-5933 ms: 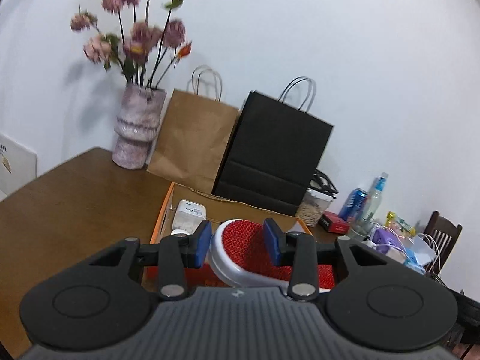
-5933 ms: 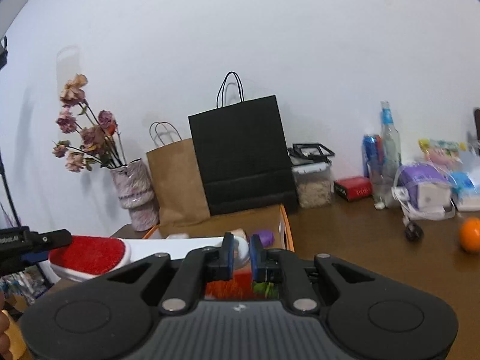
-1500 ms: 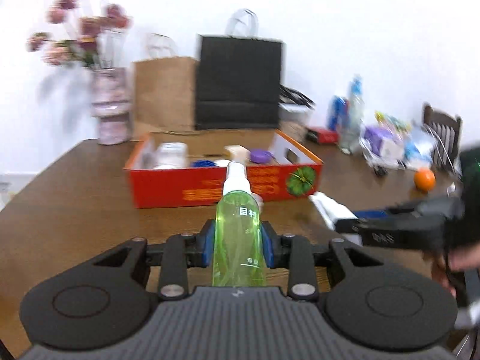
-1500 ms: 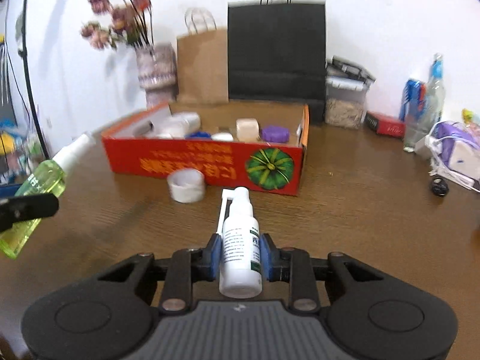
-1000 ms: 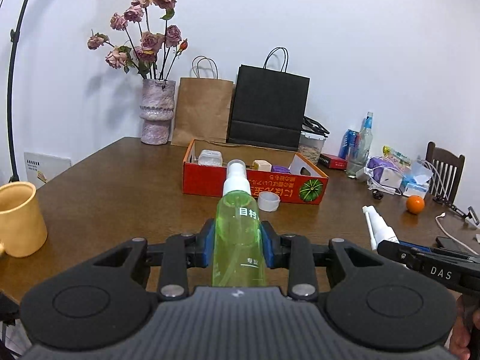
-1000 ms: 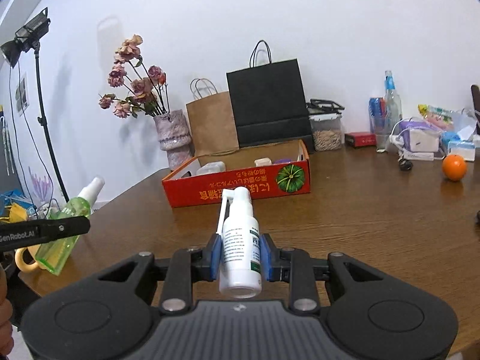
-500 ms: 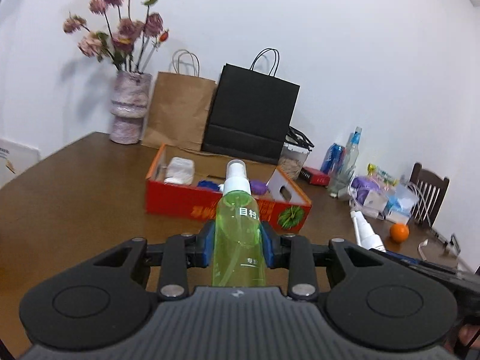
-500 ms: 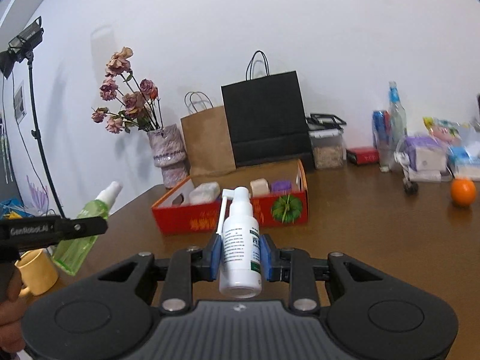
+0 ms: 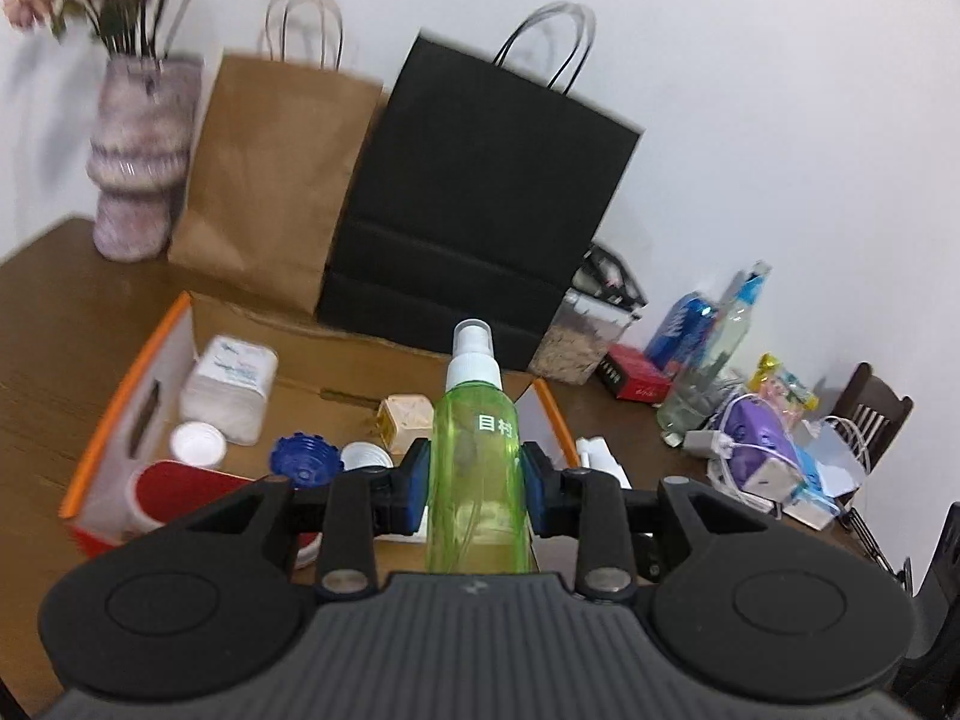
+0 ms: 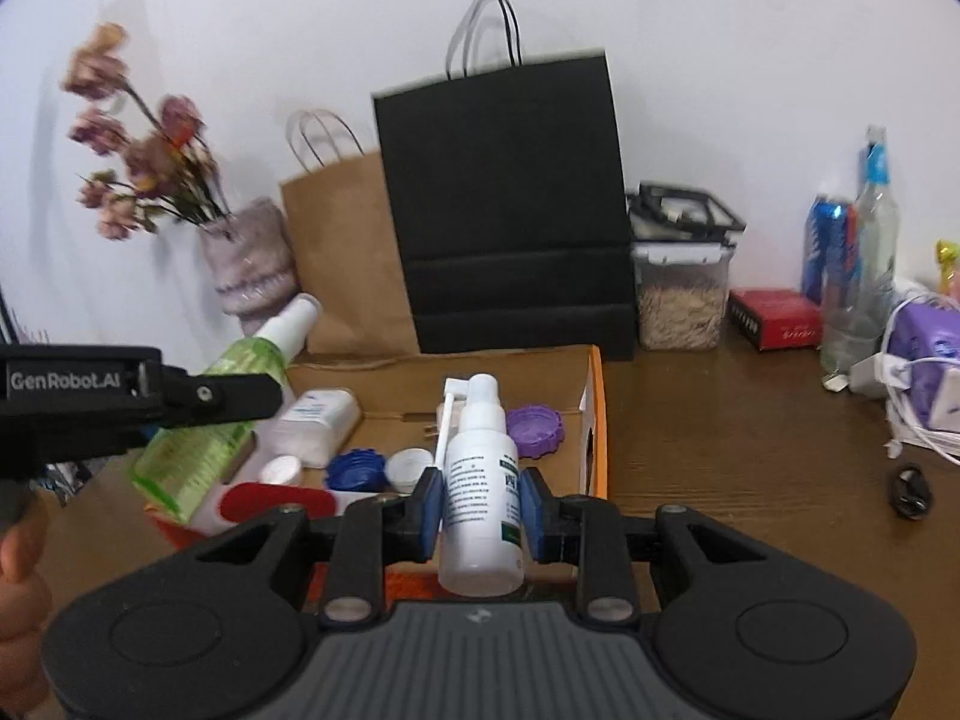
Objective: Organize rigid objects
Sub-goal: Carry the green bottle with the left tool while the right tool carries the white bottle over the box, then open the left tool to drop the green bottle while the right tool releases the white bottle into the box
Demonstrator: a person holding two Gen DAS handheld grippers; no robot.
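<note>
I have the left gripper [image 9: 474, 489] clamped on the green spray bottle [image 9: 477, 468], its pads pressed against the bottle's sides, nozzle pointing away from me and up, so its long axis runs straight along the fingers. The right gripper [image 10: 480, 513] is likewise closed on the white spray bottle [image 10: 483, 480], which stands nearly upright between the pads with its thin nozzle arm folded down on the left side. Both bottles now sit above the near edge of the cardboard box [image 10: 594, 420], which lies directly ahead of and below both hands. In the right wrist view the green bottle hangs over the box's left half, near the white tub [image 10: 315, 420]; the white bottle is over the right half, with the purple lid [image 10: 534, 429] just beyond it. Inside, the blue lid [image 9: 303, 459], white caps and a red brush [image 10: 273, 504] crowd the near strip. I judge each hand is equally close to its own side, so the drop should go to bare cardboard further back, bottles laid lengthwise.
</note>
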